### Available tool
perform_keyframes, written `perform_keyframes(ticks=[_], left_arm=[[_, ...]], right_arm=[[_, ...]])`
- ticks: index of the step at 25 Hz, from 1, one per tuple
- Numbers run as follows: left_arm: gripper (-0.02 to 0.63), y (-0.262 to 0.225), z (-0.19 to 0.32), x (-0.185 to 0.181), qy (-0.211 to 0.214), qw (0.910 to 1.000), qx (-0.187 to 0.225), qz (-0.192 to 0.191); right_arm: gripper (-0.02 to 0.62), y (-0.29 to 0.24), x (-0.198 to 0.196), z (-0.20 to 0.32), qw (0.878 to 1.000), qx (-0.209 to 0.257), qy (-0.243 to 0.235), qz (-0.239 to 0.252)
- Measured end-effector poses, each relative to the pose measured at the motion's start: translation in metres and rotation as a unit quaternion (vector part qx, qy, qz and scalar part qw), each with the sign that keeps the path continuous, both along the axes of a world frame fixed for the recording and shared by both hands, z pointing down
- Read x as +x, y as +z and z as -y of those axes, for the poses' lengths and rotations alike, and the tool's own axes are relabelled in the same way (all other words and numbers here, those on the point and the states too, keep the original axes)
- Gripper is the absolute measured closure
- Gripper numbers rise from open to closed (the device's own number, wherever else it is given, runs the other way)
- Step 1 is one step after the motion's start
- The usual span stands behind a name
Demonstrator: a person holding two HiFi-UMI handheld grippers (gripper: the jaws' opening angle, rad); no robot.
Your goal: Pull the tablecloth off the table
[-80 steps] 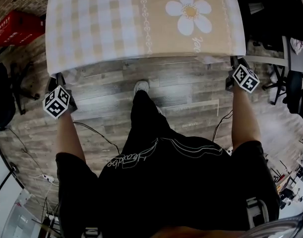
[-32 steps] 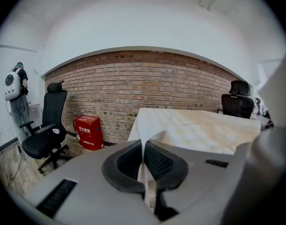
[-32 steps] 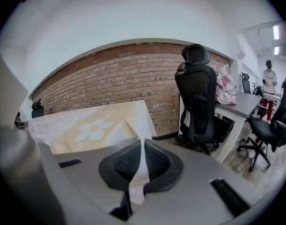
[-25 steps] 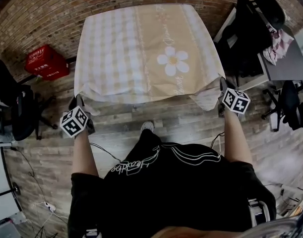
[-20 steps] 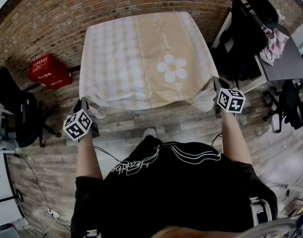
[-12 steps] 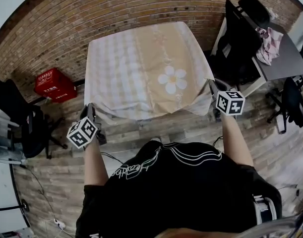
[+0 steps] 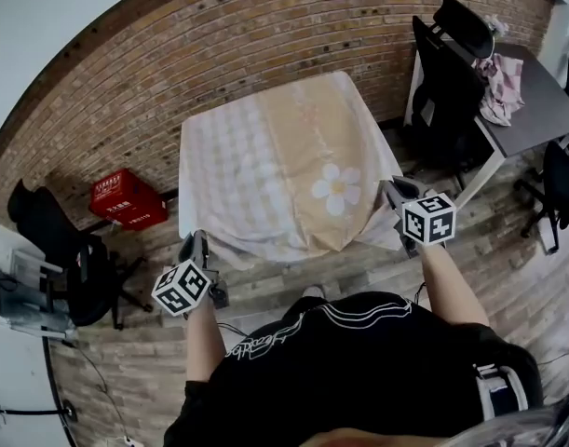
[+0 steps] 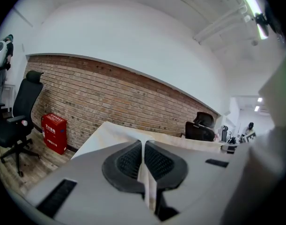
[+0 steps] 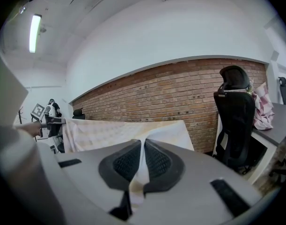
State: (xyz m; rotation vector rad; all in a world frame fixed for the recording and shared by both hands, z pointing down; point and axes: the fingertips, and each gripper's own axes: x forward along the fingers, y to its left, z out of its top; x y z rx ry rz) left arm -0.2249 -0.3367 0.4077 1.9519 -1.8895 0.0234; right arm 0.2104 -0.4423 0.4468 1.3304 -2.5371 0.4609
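Note:
A beige and white checked tablecloth (image 7: 265, 170) with a white daisy print covers the table by the brick wall. My left gripper (image 7: 196, 243) is shut on its near left corner, and my right gripper (image 7: 392, 190) is shut on its near right corner. The near edge of the cloth hangs stretched between them, off the table's front. In the left gripper view a thin fold of cloth (image 8: 115, 131) is pinched between the dark pads of the left gripper (image 8: 143, 145). The right gripper view shows the same: tablecloth (image 9: 110, 129) runs into the closed jaws of the right gripper (image 9: 143, 146).
A red crate (image 7: 126, 198) stands on the wood floor left of the table. A black office chair (image 7: 51, 240) is further left. Right of the table are another black chair (image 7: 447, 82) and a dark desk (image 7: 535, 96) with pink fabric (image 7: 498, 73). The brick wall (image 7: 219, 54) runs behind.
Both grippers have drawn back from the table and risen, keeping hold of the corners. The cloth's near edge has come off the table front, and the table now looks farther away.

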Motion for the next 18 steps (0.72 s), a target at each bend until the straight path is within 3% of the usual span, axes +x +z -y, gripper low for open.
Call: perform_keyframes(ticks=[12,18], left_arm=[[0.601,-0.018,-0.021,0.032,0.031,0.9994,-0.007,0.009],[0.601,-0.016,-0.036,0.041,0.043,0.9990,-0.011,0.006]], right_arm=[[0.597,-0.010,-0.014,-0.019,0.999,0.002,-0.026,0.040],[0.597,-0.011,-0.019,-0.034,0.999,-0.002,-0.030,0.031]])
